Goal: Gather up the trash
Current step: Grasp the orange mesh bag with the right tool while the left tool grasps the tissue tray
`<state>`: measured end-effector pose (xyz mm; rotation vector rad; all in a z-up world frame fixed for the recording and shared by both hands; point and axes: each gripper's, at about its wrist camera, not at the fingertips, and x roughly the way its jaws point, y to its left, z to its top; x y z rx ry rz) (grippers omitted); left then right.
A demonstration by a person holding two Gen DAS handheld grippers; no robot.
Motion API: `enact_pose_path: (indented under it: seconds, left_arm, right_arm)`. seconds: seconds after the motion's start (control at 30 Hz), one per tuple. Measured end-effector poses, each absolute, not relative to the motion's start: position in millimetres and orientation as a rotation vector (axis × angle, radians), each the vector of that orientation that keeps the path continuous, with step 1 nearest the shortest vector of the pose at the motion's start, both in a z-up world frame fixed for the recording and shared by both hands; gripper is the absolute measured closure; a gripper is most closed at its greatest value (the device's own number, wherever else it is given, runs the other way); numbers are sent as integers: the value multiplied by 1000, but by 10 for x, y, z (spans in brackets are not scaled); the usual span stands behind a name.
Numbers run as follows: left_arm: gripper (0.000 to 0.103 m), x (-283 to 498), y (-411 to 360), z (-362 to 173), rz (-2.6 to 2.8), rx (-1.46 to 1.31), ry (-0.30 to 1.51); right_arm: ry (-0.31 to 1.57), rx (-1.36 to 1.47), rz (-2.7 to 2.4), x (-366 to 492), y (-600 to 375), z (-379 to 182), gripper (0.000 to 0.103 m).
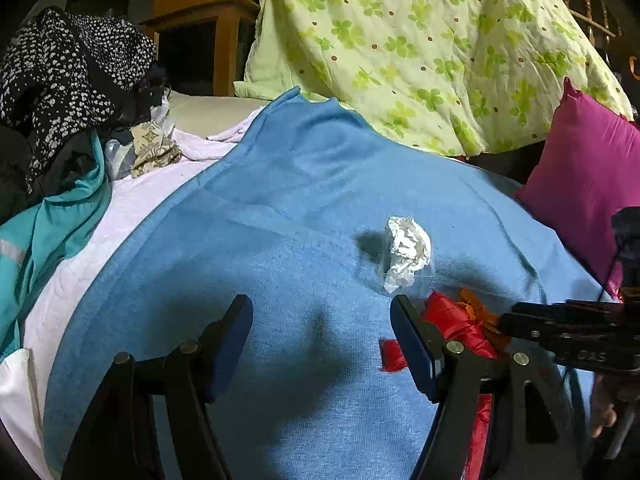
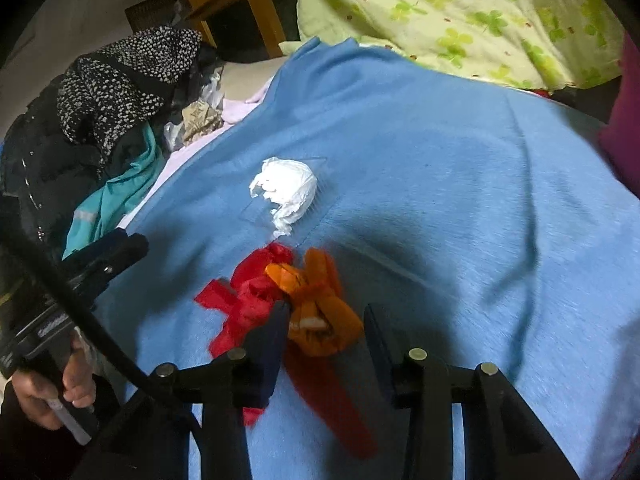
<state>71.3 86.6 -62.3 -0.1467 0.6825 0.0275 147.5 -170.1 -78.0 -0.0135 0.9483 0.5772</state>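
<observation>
**Right gripper over the orange wrapper on the blue blanket**

The right gripper (image 2: 326, 334) points down at the crumpled orange plastic wrapper (image 2: 320, 320), which sits between its two dark fingers. The left finger touches the wrapper's side; a gap shows between the wrapper and the right finger, so the jaws stand partly spread and the pads do not press it from both sides, though blur makes that contact hard to judge. The wrapper lies on the light blue fleece blanket (image 2: 440, 200), towards its near edge, touching the crumpled red plastic wrapper (image 2: 248, 292) just to its left. Beyond both, nearer the blanket's middle, lies the crumpled white tissue (image 2: 286, 192) on a piece of clear plastic film (image 2: 316, 196).

The left gripper (image 1: 322, 344) hovers over bare blanket with its jaws spread and nothing between them; the red wrapper lies just beside its right finger. In the right wrist view a hand (image 2: 52, 392) grips the left gripper's handle at the lower left.

At the blanket's far left edge sits a heap of clothes: a black garment with white dots (image 1: 68, 76) over a teal jacket (image 1: 44, 224). A pale green quilt with clover print (image 1: 432, 44) rises behind the far edge, and a magenta pillow (image 1: 580, 192) lies at the right edge.
</observation>
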Motion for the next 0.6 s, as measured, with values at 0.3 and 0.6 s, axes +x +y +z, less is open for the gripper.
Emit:
enact_pose_path:
  seconds: [0.3,0.6]
  left_arm:
    - [31,933,857,-632,-16,-196,697]
    - [31,1460,410,-637,-131,-122,682]
  right_arm:
    - [997,-46,590,1586,-1553,-944,66]
    - [991,62,491,1534,-1964,-774,68]
